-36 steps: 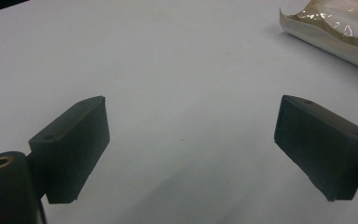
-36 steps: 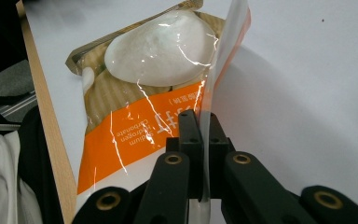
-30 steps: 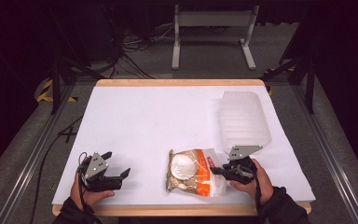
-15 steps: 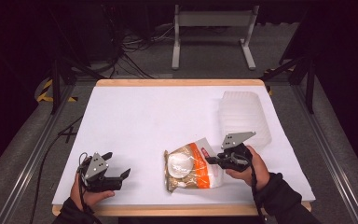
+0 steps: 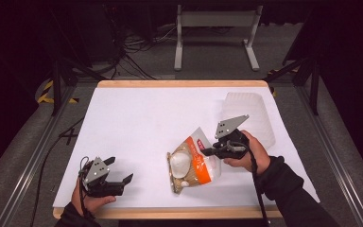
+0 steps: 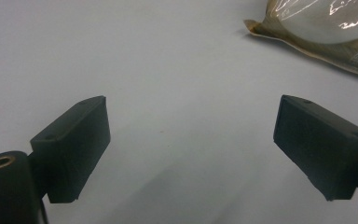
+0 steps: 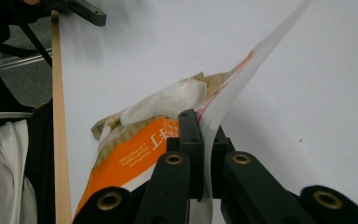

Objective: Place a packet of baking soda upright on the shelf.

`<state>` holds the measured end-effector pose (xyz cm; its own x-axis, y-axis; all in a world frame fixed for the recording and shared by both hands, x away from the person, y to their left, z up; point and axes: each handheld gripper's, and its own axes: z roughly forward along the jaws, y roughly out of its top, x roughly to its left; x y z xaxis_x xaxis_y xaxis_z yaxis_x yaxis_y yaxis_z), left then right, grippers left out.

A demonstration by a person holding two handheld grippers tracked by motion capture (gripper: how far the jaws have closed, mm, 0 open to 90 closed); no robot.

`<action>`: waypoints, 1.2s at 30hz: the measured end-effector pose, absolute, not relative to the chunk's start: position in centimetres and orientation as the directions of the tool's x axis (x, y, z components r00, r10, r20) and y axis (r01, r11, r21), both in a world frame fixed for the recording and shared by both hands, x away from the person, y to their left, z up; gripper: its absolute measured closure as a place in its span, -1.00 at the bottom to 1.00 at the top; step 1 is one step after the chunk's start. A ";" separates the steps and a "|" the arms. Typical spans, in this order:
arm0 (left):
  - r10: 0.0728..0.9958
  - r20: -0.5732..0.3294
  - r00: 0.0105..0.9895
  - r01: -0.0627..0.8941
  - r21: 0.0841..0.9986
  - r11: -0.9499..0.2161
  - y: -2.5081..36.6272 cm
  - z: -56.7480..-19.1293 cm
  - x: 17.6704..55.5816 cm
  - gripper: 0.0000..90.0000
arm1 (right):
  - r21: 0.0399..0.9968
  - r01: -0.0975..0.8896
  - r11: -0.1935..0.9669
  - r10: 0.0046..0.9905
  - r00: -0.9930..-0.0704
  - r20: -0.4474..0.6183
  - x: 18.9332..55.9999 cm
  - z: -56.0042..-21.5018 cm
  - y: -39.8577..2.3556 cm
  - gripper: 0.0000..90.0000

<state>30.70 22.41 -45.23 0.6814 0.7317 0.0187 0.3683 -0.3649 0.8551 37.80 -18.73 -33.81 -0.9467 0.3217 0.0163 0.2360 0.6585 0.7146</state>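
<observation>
I have the right gripper (image 5: 207, 152) clamped on the orange bag's (image 5: 192, 163) edge at about five o'clock on the table (image 5: 142, 118); my left gripper (image 5: 121, 173) rests empty, jaws apart, at seven o'clock.

place: lab | evidence: white-topped table (image 5: 137, 118), floor cables (image 5: 123, 61), metal stand (image 5: 215, 28)

Table (image 5: 137, 118): pouch (image 5: 193, 163) at front, right of centre, its right edge raised off the surface btwn jaws of right gripper (image 5: 207, 151). Tray (image 5: 257, 113) behind that gripper, near table's right edge. Left gripper (image 5: 118, 177) at front-left corner, well apart from pouch, w/ bare table btwn its jaws.
</observation>
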 end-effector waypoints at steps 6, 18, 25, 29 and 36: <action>0.730 0.016 0.683 0.377 0.848 -0.372 22.3 -45.4 30.5 -0.74 | 0.696 0.188 0.693 0.282 -0.959 -0.022 38.2 -31.8 -18.4 1.00; 0.724 0.013 0.690 0.379 0.846 -0.376 22.4 -45.5 30.2 -0.74 | 0.607 0.091 0.789 0.229 -0.961 -0.154 38.8 -27.6 -17.4 1.00; 0.721 0.014 0.692 0.379 0.844 -0.380 22.4 -45.5 30.3 -0.75 | 0.549 0.058 0.834 0.219 -0.947 -0.233 38.8 -26.1 -17.1 1.00; 0.720 0.012 0.693 0.380 0.844 -0.379 22.4 -45.5 30.3 -0.75 | 0.560 0.054 0.827 0.232 -0.940 -0.252 38.7 -25.6 -17.5 1.00; 0.721 0.001 0.693 0.385 0.845 -0.372 22.4 -45.5 30.4 -0.75 | 0.582 0.030 0.812 0.244 -0.925 -0.292 38.5 -23.9 -18.3 1.00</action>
<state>30.36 22.39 -45.48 0.6927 0.7212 0.0013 0.3853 -0.3717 0.8446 38.51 -18.29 -23.94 -0.9249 0.2436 -0.2920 0.0300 0.8123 0.5825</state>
